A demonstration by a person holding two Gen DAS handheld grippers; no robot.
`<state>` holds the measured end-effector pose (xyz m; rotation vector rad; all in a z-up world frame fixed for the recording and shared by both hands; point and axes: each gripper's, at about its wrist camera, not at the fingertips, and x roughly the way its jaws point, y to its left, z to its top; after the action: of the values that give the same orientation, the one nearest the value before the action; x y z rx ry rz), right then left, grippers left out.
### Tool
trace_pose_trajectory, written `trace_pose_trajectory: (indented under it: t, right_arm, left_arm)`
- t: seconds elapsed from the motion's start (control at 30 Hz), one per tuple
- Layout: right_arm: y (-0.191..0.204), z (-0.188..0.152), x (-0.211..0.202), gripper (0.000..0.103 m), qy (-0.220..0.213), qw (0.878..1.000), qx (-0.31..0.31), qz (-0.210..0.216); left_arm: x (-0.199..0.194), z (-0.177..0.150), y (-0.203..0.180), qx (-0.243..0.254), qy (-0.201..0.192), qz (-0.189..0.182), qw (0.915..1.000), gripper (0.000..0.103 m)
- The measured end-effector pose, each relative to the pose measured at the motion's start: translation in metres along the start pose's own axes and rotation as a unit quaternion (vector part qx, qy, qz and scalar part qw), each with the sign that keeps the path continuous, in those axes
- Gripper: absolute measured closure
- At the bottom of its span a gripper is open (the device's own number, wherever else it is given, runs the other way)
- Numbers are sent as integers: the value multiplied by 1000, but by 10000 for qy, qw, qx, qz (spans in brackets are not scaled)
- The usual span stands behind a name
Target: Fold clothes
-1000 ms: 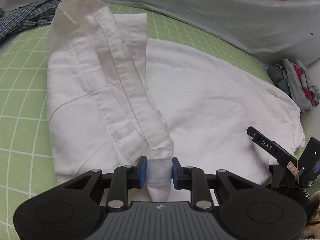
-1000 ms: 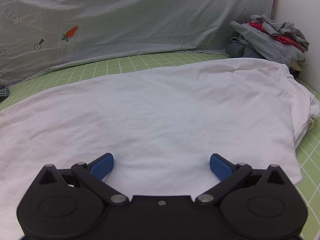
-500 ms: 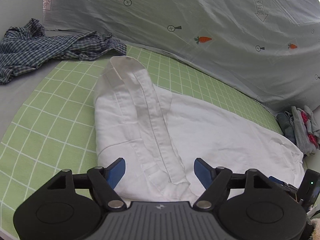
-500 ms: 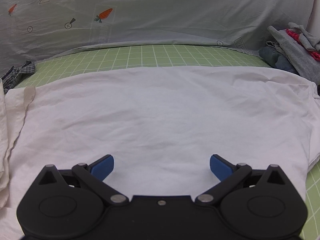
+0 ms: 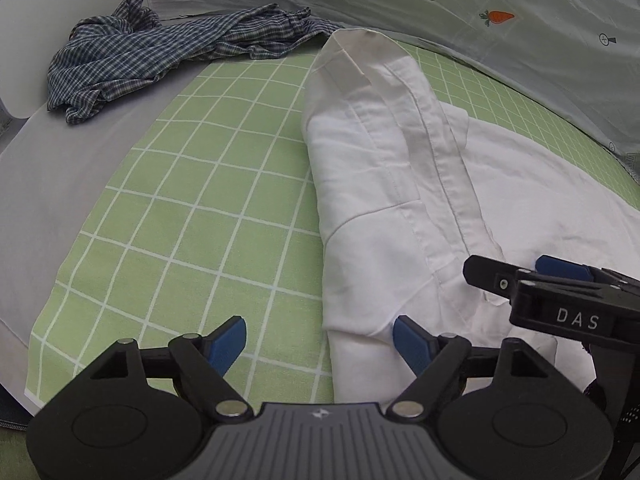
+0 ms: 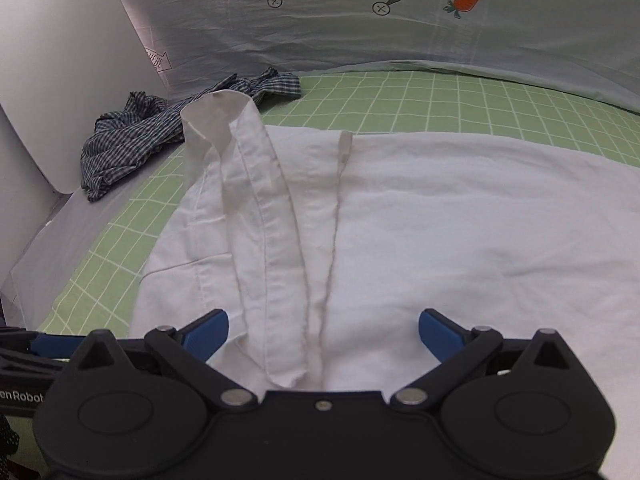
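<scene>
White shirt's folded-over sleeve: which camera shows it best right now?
The right wrist view: the sleeve runs unobstructed from cuff to end between that gripper's open fingers. The left wrist view shows it too, but the right gripper hides its near end.

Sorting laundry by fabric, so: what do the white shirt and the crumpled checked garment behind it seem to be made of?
White shirt: looks like thin woven cotton or a cotton blend, matte, with soft creases and stitched plackets. Checked garment: a light woven cloth, probably cotton, matte; the blue-and-white check seems woven in and it bunches loosely. Exact fibre cannot be told.
</scene>
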<state>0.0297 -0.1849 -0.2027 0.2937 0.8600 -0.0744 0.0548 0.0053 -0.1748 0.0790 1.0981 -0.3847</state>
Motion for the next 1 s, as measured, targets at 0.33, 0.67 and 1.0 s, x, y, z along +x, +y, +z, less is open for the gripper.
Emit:
trace_pose_trajectory:
  t: [0.33,0.67,1.0]
  right_arm:
    - [8,3,-1,55,14,9999,-71,128]
    - [9,4,1,87,-59,9997,-156,184]
    - [13,3,-43,97,-797,9923,-946,-30]
  left_arm:
    - [10,2,4,75,217,-123,9997,18]
    - [14,3,2,139,360,-87,9992,14]
    - [-3,13,-20,431,-156,-45,9989,14]
